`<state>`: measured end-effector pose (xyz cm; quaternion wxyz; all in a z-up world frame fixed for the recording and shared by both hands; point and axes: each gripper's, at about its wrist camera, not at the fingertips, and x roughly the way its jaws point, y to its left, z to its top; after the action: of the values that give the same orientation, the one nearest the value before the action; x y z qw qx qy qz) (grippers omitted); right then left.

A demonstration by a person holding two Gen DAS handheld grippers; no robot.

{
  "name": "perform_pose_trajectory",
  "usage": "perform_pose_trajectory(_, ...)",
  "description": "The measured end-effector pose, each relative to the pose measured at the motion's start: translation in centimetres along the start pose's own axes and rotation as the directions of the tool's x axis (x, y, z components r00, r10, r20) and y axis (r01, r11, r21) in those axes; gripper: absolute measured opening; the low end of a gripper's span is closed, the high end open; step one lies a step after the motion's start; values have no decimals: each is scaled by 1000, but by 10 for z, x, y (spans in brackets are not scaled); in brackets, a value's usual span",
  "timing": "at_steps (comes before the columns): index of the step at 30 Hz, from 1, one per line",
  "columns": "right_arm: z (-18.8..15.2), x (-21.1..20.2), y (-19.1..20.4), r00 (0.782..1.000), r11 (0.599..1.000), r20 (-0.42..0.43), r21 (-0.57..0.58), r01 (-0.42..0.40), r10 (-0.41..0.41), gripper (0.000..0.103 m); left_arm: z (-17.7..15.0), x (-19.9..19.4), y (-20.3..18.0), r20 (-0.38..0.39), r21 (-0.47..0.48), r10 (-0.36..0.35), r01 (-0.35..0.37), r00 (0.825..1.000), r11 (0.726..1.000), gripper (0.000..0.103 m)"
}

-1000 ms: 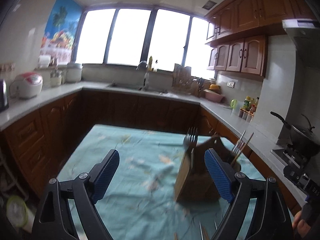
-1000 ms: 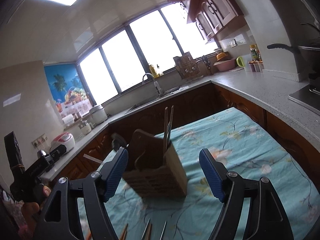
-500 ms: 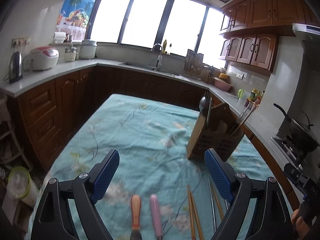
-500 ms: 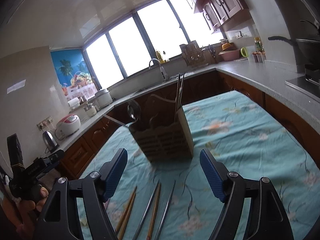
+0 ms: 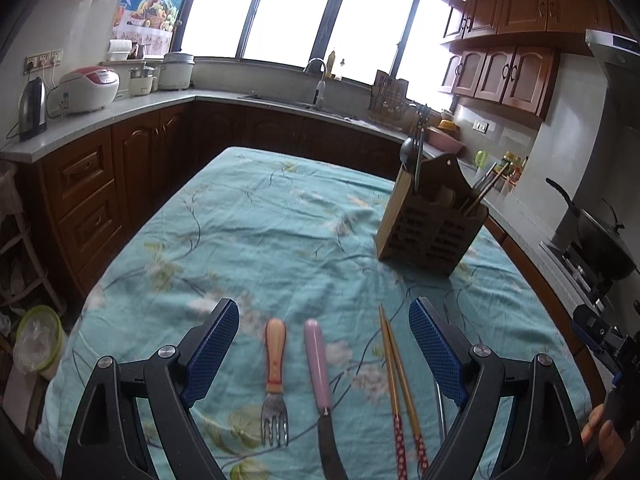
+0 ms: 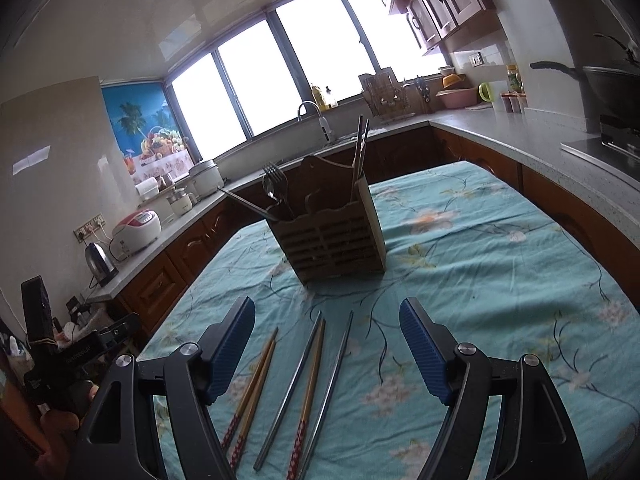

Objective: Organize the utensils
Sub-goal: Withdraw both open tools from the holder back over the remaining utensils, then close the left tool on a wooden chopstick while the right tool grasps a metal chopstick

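Left wrist view gives me the teal floral tablecloth (image 5: 280, 220), then the brown slatted wooden utensil caddy (image 5: 430, 232) standing far right on it. My left gripper (image 5: 324, 344) hangs open and empty over an orange-handled fork (image 5: 275, 364), a pink-handled knife (image 5: 318, 364) and wooden chopsticks (image 5: 394, 376). My right gripper (image 6: 327, 344) is also spread, empty, above steel chopsticks (image 6: 334, 376).
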<state>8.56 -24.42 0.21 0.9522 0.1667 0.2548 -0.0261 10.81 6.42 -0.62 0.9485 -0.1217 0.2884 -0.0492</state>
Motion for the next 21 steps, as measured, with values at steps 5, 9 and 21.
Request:
perform_pose_trajectory(5,-10,4,1,999,1000,-32,-2,7,-7,77,-5,4,-4,-34,12,6,-6,999,1000,87)
perform_pose_trajectory(9,-17,10,-1,998,1000,-62,1,6,-6,77,-6,9,-9,-61,28,10,-8,998,1000,87)
perform_pose_trajectory(21,-25,28,-4,993,1000,-119,7,4,-3,76,-8,33,-20,-136,63,23,-14,990,998,87)
